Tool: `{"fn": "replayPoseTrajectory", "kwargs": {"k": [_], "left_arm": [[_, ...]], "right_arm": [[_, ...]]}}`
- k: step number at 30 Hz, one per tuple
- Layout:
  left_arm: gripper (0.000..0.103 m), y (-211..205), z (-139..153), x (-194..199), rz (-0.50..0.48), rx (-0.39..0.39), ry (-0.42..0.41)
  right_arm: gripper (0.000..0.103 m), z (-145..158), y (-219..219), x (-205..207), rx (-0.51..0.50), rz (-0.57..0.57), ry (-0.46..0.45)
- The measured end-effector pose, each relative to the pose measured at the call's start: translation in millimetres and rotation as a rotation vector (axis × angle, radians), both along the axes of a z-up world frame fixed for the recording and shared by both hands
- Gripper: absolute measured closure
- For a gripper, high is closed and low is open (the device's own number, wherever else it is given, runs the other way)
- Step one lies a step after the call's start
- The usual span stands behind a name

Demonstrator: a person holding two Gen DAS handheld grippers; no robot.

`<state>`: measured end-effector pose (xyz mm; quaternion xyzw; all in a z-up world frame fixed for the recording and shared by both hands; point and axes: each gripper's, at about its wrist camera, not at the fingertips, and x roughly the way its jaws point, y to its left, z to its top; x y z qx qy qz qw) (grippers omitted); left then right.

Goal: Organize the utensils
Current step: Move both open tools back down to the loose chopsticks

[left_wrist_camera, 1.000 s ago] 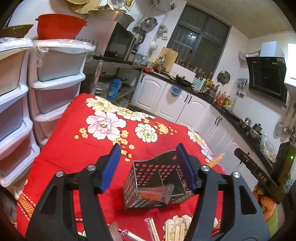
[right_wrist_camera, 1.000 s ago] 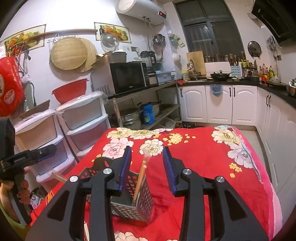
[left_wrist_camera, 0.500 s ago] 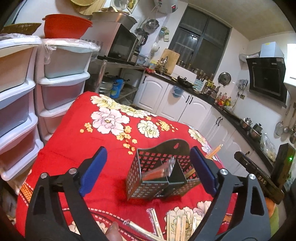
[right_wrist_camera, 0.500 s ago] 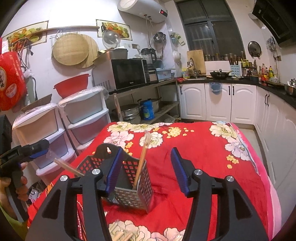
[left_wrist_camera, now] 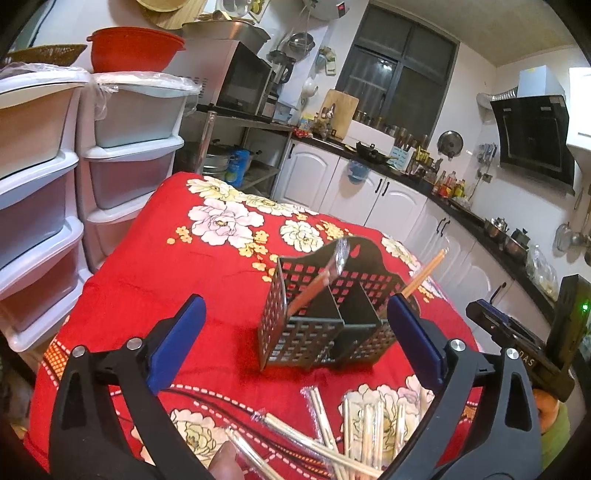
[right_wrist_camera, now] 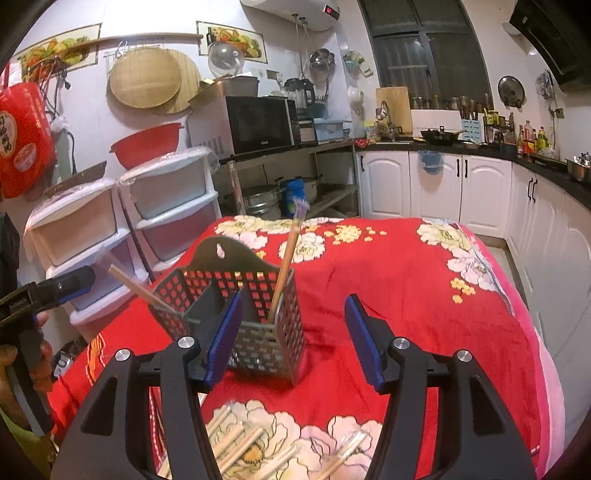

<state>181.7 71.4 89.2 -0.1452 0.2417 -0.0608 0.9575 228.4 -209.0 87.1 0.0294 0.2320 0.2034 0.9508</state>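
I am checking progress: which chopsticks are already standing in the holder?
Two wrapped pairs: one leaning in an end compartment of the holder, another sticking out at the opposite end. The other chopsticks lie flat on the cloth.

A home kitchen: white cabinets (right_wrist_camera: 436, 184) under a dark countertop (right_wrist_camera: 480, 147), a microwave (right_wrist_camera: 258, 123) on a metal shelf, a range hood (left_wrist_camera: 532, 138), a wall water heater (right_wrist_camera: 295, 13), and stacked plastic drawers (left_wrist_camera: 125, 147).
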Motion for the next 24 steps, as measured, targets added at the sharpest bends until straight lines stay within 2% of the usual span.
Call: {"fn": "replayPoseTrajectory", "kwargs": {"k": [24], "left_arm": [[0.013, -19.0, -60.8, -20.3, -0.031, -0.012, 0.127]], "right_arm": [[0.048, -44.3, 5.2, -29.7, -0.038, 0.038, 0.096]]}}
